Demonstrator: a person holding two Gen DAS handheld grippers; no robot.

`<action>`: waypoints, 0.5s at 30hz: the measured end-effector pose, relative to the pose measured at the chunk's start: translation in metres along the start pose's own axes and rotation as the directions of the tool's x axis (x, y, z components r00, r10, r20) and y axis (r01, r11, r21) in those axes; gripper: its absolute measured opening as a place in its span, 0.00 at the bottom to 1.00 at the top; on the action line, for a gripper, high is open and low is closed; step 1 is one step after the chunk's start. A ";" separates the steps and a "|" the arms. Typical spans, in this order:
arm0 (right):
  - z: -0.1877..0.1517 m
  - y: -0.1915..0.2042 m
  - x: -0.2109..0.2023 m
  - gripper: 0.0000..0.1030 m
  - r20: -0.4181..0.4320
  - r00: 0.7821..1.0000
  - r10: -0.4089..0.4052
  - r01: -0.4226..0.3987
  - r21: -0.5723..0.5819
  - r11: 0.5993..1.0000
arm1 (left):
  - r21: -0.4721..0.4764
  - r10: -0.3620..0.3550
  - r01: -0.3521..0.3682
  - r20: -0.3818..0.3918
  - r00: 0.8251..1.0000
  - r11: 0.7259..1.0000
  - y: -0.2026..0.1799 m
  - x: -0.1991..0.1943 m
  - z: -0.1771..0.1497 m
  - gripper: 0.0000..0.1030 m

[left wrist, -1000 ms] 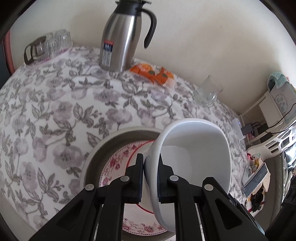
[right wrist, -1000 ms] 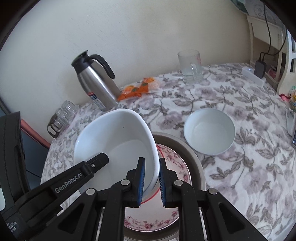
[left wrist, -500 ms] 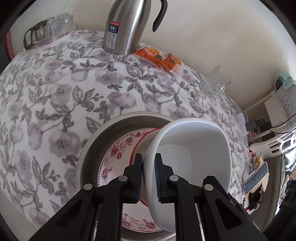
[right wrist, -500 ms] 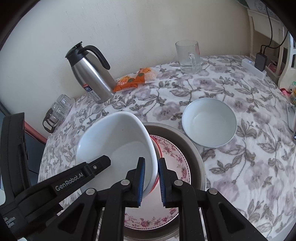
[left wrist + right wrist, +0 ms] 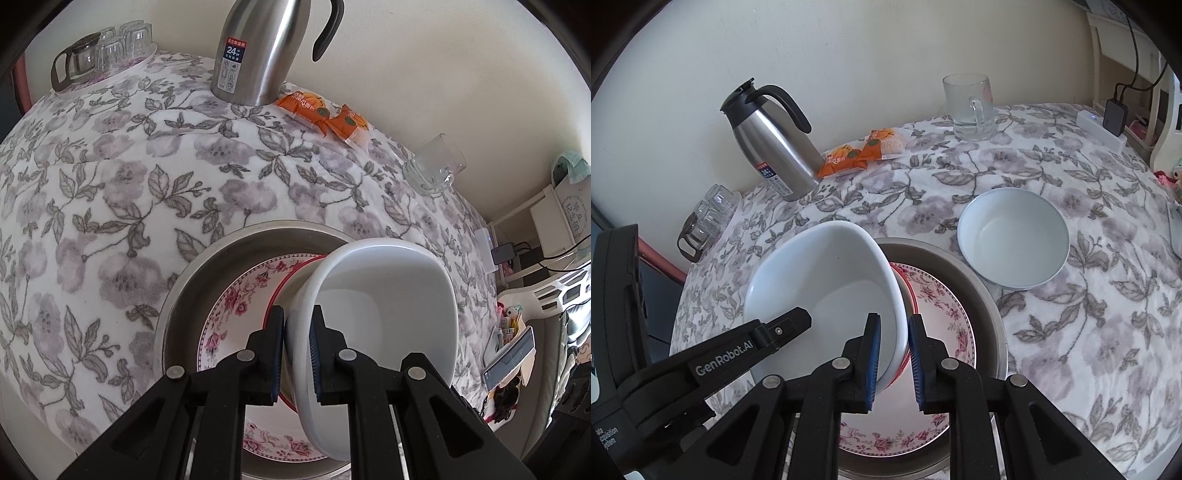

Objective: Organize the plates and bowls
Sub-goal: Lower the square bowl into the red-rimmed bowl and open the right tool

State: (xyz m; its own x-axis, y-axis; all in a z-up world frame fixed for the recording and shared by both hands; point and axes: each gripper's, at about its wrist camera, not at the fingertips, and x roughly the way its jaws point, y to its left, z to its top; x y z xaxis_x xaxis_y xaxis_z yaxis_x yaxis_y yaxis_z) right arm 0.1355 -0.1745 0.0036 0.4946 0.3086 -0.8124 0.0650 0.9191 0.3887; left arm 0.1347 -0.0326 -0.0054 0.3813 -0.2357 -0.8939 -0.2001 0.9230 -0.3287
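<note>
Here two white bowls show: one tilted bowl (image 5: 827, 291) over the floral plate (image 5: 945, 314), pinched by the left gripper (image 5: 298, 349); the right gripper (image 5: 894, 363) is opening, pads seemingly off its rim. The second bowl (image 5: 1014, 236) sits at two o'clock.

"24" on flask (image 5: 258, 51) label; "GenRobot.AI" on left gripper (image 5: 790, 325)
</note>
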 end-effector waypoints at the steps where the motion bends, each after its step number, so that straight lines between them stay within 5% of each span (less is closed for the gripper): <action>1: 0.000 0.000 0.000 0.18 0.001 1.000 -0.001 0.001 0.000 1.000 | -0.002 -0.001 0.001 0.002 1.000 1.000 0.000 -0.001 0.000 0.14; 15: 0.000 -0.004 0.000 0.18 -0.001 1.000 0.010 -0.010 0.005 1.000 | 0.024 0.023 -0.024 0.017 1.000 0.999 0.000 -0.005 -0.001 0.22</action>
State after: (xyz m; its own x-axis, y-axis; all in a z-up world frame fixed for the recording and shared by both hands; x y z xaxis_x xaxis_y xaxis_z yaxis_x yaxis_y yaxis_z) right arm 0.1357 -0.1782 0.0023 0.4940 0.3180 -0.8092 0.0644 0.9148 0.3987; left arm 0.1318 -0.0322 -0.0013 0.3920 -0.2088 -0.8960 -0.1877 0.9353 -0.3001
